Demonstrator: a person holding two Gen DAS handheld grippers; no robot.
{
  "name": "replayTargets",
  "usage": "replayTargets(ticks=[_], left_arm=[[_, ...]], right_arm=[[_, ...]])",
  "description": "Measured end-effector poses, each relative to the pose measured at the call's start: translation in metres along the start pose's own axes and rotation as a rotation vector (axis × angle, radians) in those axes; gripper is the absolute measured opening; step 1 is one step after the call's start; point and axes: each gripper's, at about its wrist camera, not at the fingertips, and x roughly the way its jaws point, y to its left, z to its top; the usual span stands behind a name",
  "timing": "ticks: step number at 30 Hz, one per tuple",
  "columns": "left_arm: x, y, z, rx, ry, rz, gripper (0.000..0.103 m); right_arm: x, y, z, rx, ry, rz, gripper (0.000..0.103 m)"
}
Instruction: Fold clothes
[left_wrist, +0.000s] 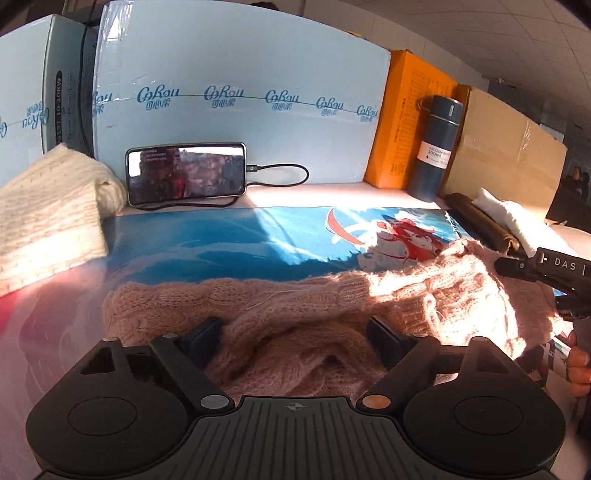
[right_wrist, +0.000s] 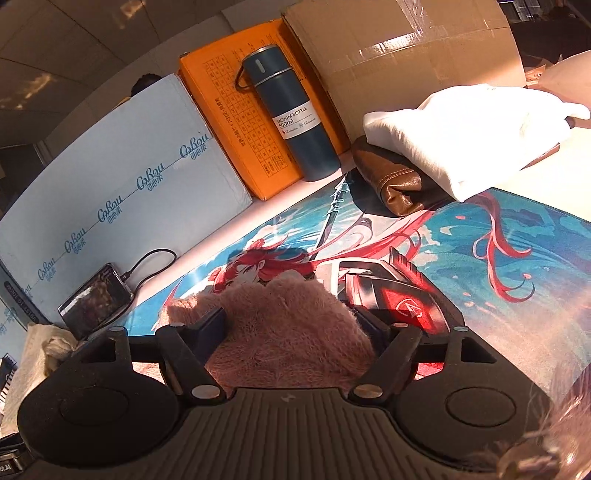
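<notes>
Both tongs, left (left_wrist: 295, 332) and right (right_wrist: 291, 325), spread, pink sweater (left_wrist: 332, 295) between pads. Phone (left_wrist: 186, 173), flask (left_wrist: 437, 147), boxes (left_wrist: 240, 92) behind; cream knit (left_wrist: 48, 221) left.

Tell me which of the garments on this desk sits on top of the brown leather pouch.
The folded white garment at the right end. It rests on the brown leather pouch; the cream knit lies by the phone, the pink sweater on the mat.
</notes>
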Motion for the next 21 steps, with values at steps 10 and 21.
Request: replayTargets(ticks=[10, 21], left_arm=[[-0.040, 0.036, 0.014, -0.049, -0.219, 0.052, 0.017], [-0.031, 0.121, 0.012, -0.460, -0.161, 0.041, 0.022]], right_arm=[[-0.009, 0.007, 0.015, -0.037, -0.091, 0.062, 0.014], [0.020, -0.020, 0.054, 0.047, -0.092, -0.007, 0.013]])
